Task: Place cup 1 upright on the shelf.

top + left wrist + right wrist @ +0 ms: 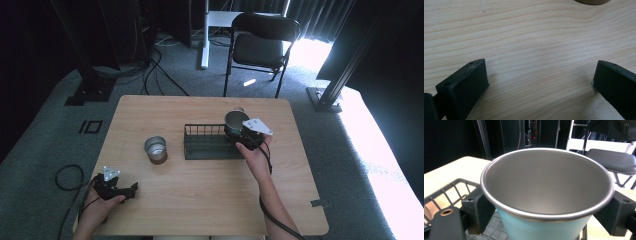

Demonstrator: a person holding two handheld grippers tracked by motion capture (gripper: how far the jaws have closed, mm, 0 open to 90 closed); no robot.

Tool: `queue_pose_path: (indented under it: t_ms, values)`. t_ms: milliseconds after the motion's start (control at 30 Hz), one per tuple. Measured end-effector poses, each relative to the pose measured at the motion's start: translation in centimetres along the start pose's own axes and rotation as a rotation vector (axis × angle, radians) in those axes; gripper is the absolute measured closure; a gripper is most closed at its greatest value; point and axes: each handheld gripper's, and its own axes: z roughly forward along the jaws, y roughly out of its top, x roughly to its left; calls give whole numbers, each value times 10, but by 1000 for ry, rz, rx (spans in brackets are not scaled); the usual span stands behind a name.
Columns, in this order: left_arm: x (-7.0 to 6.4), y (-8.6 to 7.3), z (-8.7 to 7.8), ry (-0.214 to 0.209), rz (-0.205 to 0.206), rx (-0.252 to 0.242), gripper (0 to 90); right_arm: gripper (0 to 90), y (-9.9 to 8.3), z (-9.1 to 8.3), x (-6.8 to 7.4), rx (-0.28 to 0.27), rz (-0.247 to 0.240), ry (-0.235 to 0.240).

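Left gripper (131, 190) low, jaws wide; right gripper (235, 134) clamped, forearm outstretched.

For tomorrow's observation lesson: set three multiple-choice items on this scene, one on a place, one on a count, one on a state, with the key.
1. Where is the cup that the right gripper holds?
A. over the right end of the wire rack
B. on the chair
C. beside the left gripper

2. How many cups show in the high view?
A. one
B. two
C. four

3. How are the left gripper's fingers?
A. shut on a cup
B. shut, empty
C. apart, empty

Key: 1 A, the high view shows it there. 2 B, the held cup plus the steel cup standing on the table. 3 C, bare wood lies between them.
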Motion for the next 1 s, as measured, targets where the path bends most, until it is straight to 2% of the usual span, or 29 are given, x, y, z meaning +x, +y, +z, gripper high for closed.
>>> queue_pose_path:
  t_ms: [367,633,833,1000]
  values:
    - [0,0,0,0,0,0,4,133,-15,7,-3,22,-2,-7]
    - [0,0,0,0,0,0,4,130,-18,7,-2,7,-17,-11]
    - [0,0,0,0,0,0,4,121,-19,5,-5,2,6,-10]
    - [0,0,0,0,0,0,4,117,-22,4,-4,-4,-25,-10]
